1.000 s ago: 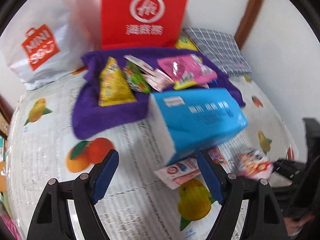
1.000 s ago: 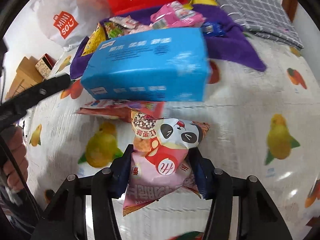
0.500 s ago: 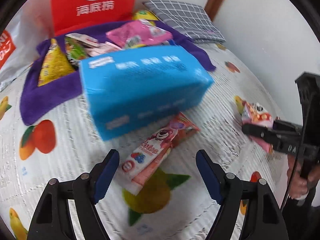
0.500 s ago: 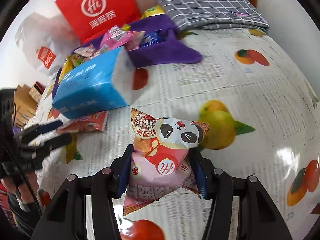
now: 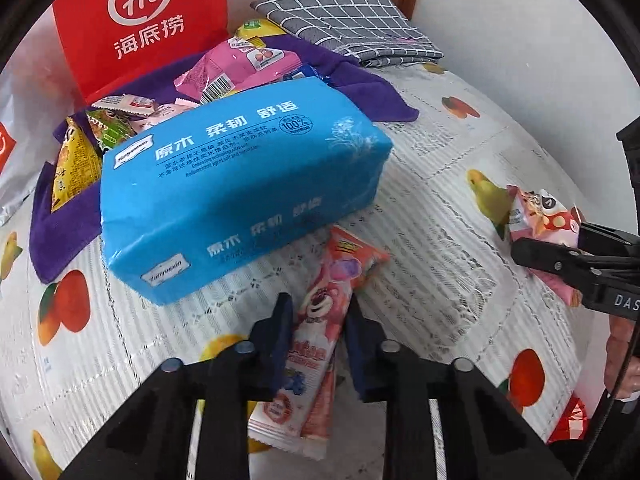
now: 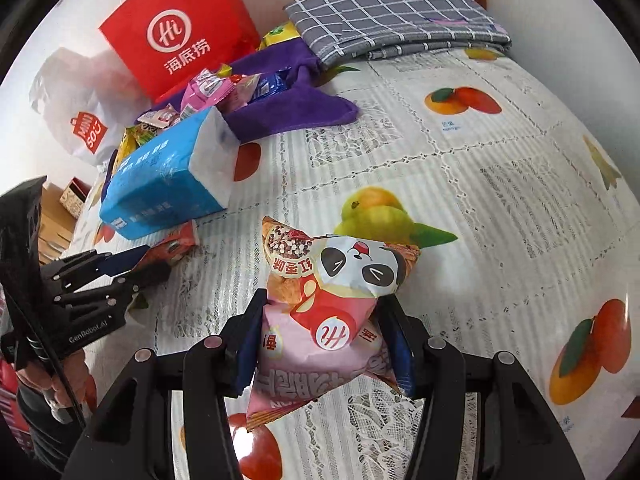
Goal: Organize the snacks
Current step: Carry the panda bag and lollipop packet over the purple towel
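On the fruit-print tablecloth (image 5: 420, 208), left gripper (image 5: 316, 320), just closed, pinches the pink bear wrapper (image 5: 320, 312); right gripper (image 6: 320, 336) clamps the panda pouch (image 6: 332, 300); the slick wrapper may slip.

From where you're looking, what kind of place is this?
Probably a home, at a table: a fruit-print tablecloth set against a white wall, shopping bags, a folded checked cloth and loose snack packets.

A home: fruit-print tablecloth (image 6: 460, 168), folded checked cloth (image 6: 396, 8), shopping bags (image 5: 140, 28).
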Demonstrator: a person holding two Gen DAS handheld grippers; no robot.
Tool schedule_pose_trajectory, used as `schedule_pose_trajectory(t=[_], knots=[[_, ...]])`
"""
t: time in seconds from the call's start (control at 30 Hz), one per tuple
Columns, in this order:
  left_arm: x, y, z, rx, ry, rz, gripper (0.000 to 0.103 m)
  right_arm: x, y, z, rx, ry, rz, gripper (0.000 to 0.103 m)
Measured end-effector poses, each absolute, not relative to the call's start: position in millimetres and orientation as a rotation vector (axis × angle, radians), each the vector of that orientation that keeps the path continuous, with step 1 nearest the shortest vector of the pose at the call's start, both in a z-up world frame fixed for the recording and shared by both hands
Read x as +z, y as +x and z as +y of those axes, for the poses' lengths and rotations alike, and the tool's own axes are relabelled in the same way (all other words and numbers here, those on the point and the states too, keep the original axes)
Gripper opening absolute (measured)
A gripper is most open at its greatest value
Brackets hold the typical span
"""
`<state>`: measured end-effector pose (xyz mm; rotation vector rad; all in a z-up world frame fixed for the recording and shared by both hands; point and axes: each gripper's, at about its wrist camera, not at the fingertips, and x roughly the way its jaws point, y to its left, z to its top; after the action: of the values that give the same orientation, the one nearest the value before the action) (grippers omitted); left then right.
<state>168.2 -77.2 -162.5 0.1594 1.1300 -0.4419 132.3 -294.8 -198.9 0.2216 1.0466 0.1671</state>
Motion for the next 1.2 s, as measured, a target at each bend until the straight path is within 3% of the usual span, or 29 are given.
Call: schedule_pose_trajectory(t=[0.6, 1.2], knots=[[-96, 135, -20, -0.337, -0.023, 1.012, 0.02, -152, 121, -229, 0.317, 0.129, 0.955, 0.053], [-49, 169, 12, -0.268, -0.115, 0.932, 0.02, -86, 157, -182, 0.4, 0.033, 0.831, 0.05]])
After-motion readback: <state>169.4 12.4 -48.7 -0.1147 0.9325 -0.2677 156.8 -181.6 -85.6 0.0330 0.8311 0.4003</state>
